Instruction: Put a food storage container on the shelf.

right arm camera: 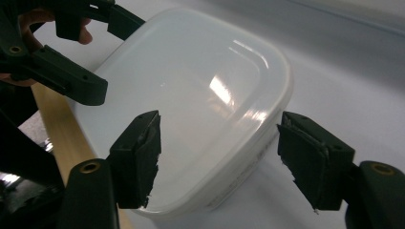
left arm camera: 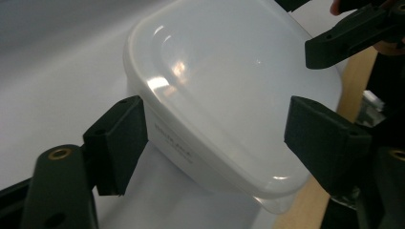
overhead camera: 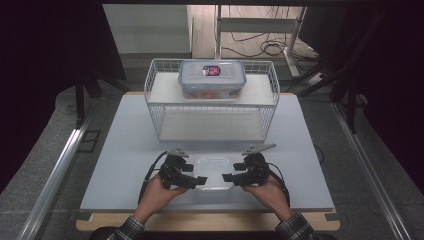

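A translucent white plastic box (overhead camera: 214,172) lies on the grey table (overhead camera: 125,150) near its front edge. My left gripper (overhead camera: 192,179) is at the box's left end and my right gripper (overhead camera: 231,177) at its right end, tips pointing toward each other. In the left gripper view the box (left arm camera: 229,95) lies between the wide-apart jaws of the left gripper (left arm camera: 222,140), one jaw close to its side wall. In the right gripper view the right gripper (right arm camera: 224,160) straddles the box (right arm camera: 191,95) the same way. Both are open.
A white wire basket (overhead camera: 150,95) stands at the middle back of the table. On its upper shelf sits a clear lidded box (overhead camera: 212,79) with blue clips. The table's wooden front edge (overhead camera: 210,220) runs just behind the hands.
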